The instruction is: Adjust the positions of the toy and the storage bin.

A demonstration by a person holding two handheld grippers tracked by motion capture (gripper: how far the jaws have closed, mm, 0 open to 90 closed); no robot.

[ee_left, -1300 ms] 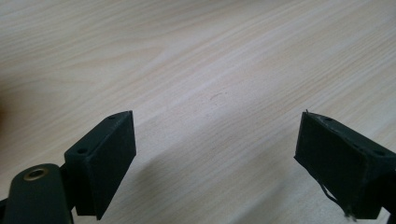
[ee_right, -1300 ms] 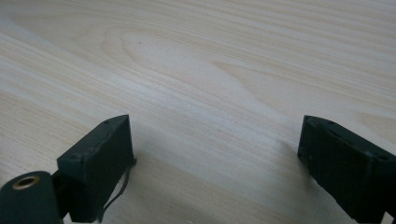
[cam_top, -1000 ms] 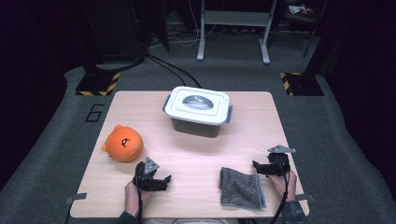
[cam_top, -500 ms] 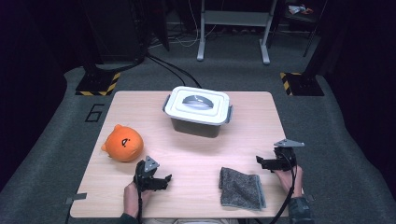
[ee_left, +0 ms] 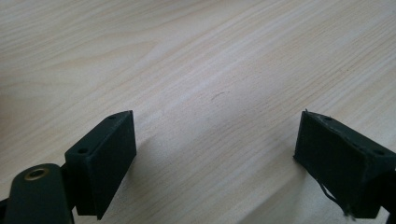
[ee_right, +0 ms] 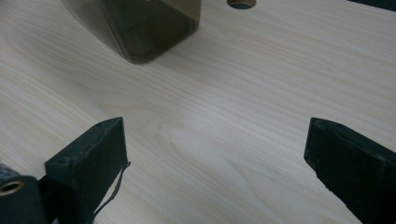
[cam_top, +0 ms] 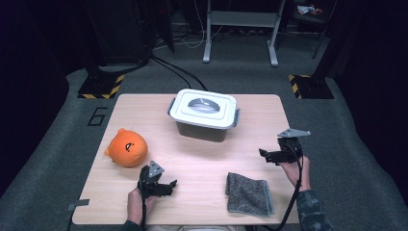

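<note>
A grey box with a white lid [cam_top: 204, 111] stands at the table's far middle. An orange plush toy [cam_top: 126, 148] lies at the left, and a folded grey cloth [cam_top: 248, 194] lies near the front edge at the right. My left gripper [cam_top: 166, 186] rests low over the table just right of the toy, open, with bare wood between its jaws [ee_left: 215, 154]. My right gripper [cam_top: 267, 156] hangs above the table's right side, beyond the cloth, open and holding nothing [ee_right: 215, 158]. Ahead of it in the right gripper view is the box's dark wall [ee_right: 140, 28].
The wooden table [cam_top: 269, 108] stands on dark carpet. Behind it are a metal stand's legs [cam_top: 240, 29], cables and yellow-black striped bases [cam_top: 102, 89]. A small round hole [ee_right: 241, 3] in the tabletop lies past the box in the right gripper view.
My right gripper has risen off the table and drifted slightly right, away from the cloth. The left gripper has stayed where it was.
</note>
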